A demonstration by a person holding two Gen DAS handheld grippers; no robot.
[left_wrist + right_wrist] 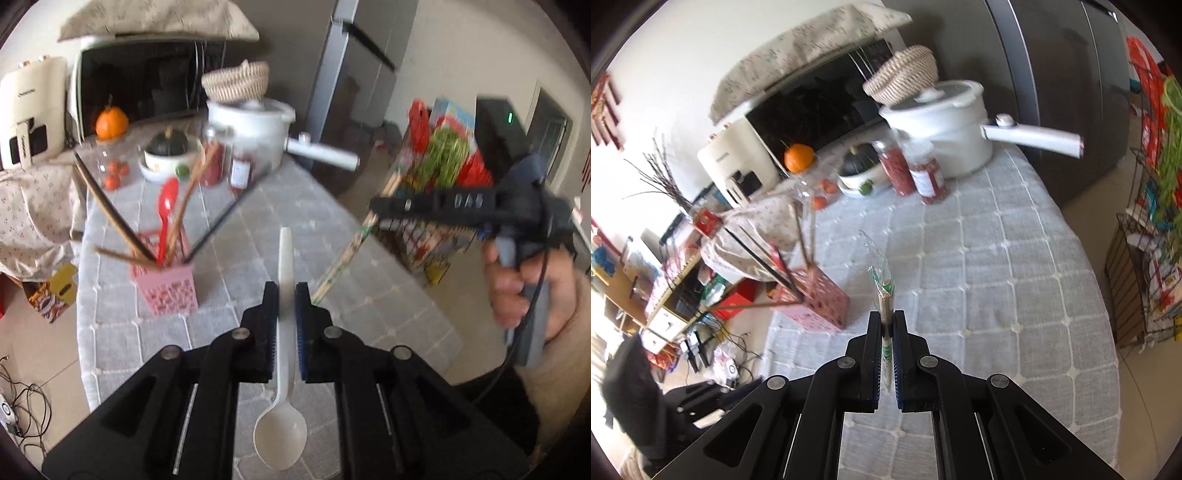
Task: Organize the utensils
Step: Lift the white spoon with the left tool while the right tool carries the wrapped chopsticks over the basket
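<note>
My left gripper (286, 291) is shut on a white plastic spoon (285, 258), handle pointing forward, bowl toward the camera, above the table. A pink utensil basket (167, 285) stands ahead to the left, holding a red spoon (165, 214) and several chopsticks (110, 214). My right gripper (887, 317) is shut on a pair of wrapped chopsticks (882, 280), held above the table. The same pink basket (820, 302) lies ahead to its left. The right gripper also shows in the left wrist view (376, 205), with the wrapped chopsticks (347, 254) hanging from it.
A grey quilted cloth covers the table (997, 277). At the far end stand a white pot (945, 136), two red jars (916, 170), a bowl with a dark squash (858, 173), an orange (799, 158) and a microwave. A wire rack (1145, 240) stands right of the table.
</note>
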